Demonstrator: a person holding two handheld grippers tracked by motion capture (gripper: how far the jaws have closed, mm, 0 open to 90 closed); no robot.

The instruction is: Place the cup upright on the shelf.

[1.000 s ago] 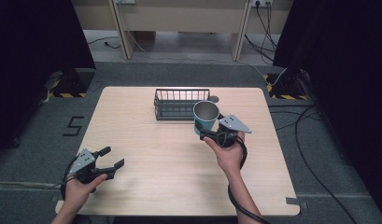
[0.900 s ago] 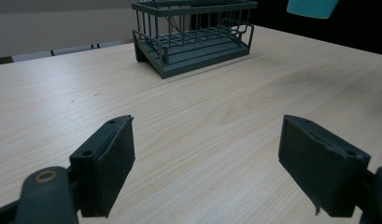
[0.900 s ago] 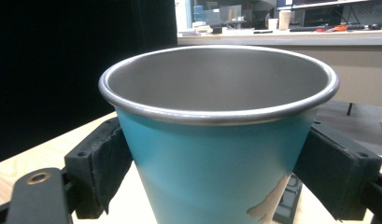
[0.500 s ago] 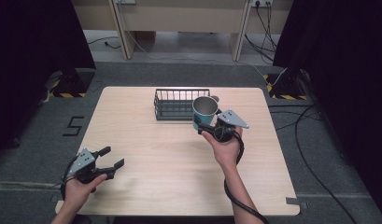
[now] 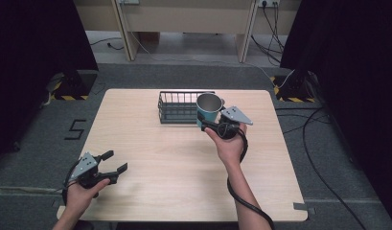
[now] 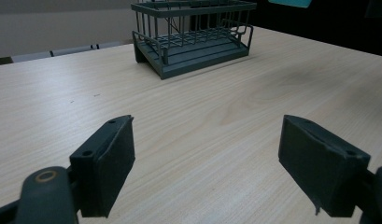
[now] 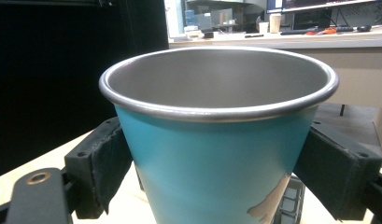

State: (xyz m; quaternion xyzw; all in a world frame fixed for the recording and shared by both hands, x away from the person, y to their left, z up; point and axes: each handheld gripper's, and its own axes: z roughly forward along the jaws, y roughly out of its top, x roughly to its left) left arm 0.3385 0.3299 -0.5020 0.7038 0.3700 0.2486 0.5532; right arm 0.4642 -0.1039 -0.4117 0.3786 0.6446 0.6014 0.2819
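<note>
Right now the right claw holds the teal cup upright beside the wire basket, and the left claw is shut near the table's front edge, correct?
Not quite: the left claw is open, its jaws spread wide over bare table in the left gripper view. The rest stands: the right claw holds the teal cup upright beside the wire basket.

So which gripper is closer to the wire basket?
Right. The right gripper holds the teal cup right beside the wire basket; the left gripper sits far off near the table's front-left corner.

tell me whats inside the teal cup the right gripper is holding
Nothing shows inside the teal cup held by the right gripper: just bare metal wall. Its bottom is hidden below the rim.
</note>
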